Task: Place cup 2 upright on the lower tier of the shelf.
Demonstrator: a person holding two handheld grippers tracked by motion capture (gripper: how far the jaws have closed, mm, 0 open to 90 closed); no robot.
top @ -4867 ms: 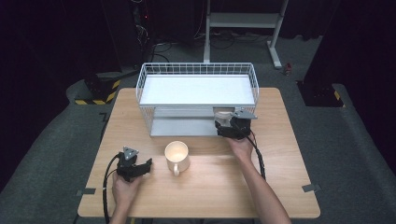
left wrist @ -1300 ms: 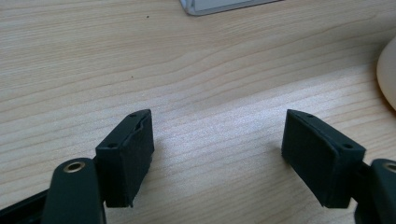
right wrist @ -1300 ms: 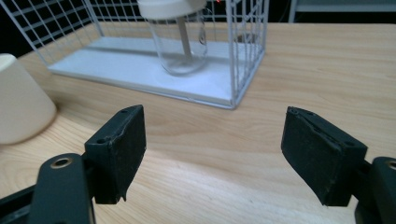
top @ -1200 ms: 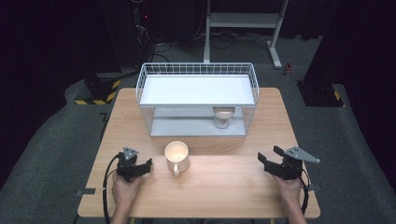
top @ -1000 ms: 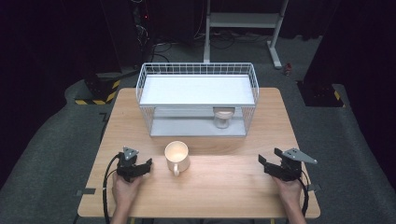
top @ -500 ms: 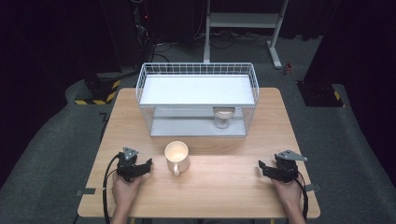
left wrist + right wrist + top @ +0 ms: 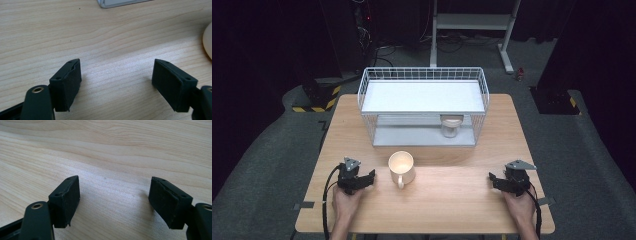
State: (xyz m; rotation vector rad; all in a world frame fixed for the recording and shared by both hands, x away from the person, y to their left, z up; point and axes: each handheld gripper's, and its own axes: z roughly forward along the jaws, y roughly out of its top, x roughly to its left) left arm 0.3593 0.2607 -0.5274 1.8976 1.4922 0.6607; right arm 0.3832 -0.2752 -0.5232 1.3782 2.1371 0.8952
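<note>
A cream mug stands upright on the wooden table, handle toward the front edge. A second pale cup sits on the lower shelf of the white wire rack, at its right. My left gripper rests on the table left of the mug, open, with bare wood between its jaws; the mug's rim shows at the far right of the left gripper view. My right gripper rests near the table's front right, open over bare wood.
The wire rack stands at the back middle of the table, its upper shelf bare. Dark floor, a white stand and black-and-yellow marked bases lie beyond the table.
Earlier my right gripper was at the rack's lower shelf by the pale cup; it has since drawn back to the front right and settled slightly lower. The left gripper and mug stayed still.
</note>
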